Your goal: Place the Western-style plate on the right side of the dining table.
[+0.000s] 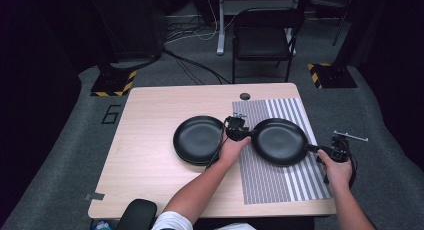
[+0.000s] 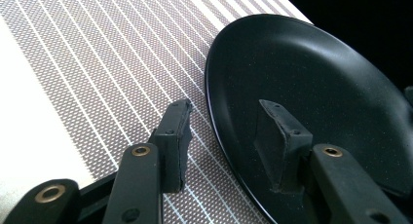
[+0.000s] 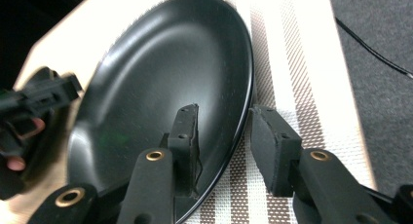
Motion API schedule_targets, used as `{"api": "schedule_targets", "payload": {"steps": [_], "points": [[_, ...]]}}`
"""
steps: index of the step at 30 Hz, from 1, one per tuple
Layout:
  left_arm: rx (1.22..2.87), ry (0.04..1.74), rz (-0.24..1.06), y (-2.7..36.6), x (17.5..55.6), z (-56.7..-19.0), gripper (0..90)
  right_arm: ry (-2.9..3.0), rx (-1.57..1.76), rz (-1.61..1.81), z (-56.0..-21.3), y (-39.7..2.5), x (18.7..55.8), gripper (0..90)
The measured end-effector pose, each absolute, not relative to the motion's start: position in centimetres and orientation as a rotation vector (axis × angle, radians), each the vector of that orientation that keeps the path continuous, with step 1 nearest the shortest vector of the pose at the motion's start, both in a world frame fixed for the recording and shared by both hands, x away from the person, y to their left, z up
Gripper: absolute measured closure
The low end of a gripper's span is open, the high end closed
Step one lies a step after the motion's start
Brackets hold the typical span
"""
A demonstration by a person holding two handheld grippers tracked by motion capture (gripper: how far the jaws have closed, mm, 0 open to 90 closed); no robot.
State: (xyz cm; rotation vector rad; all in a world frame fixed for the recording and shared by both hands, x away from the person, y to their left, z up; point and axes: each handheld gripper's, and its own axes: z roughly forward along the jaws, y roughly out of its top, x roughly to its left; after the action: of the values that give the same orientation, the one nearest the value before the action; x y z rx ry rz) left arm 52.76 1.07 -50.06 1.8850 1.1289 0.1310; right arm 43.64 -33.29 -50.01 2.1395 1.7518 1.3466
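Observation:
A black plate (image 1: 279, 141) (image 2: 311, 73) (image 3: 170, 63) lies on a grey striped placemat (image 1: 280, 185) (image 2: 97, 63) (image 3: 287, 53) at the table's right. My left gripper (image 1: 239, 130) (image 2: 224, 117) is open at the plate's left rim, one jaw over the plate and one over the mat. At the opposite rim my right gripper (image 1: 320, 150) (image 3: 223, 114) is open too, and the rim runs between its jaws. A second black plate (image 1: 199, 139) rests on the bare wood just left of the left gripper.
The wooden table (image 1: 145, 155) has free room at its left and front. A round cable hole (image 1: 245, 96) sits near the far edge. Beyond the table stands a black folding chair (image 1: 262, 37), with cables on the floor.

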Motion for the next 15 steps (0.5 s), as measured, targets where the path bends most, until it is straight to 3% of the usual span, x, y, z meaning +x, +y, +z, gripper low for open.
{"api": "schedule_targets", "payload": {"steps": [15], "points": [[1.88,1.124,0.158,2.8,52.4,-49.3,52.0,1.763,2.052,1.375,-48.7,-33.6,42.7,59.8]]}}
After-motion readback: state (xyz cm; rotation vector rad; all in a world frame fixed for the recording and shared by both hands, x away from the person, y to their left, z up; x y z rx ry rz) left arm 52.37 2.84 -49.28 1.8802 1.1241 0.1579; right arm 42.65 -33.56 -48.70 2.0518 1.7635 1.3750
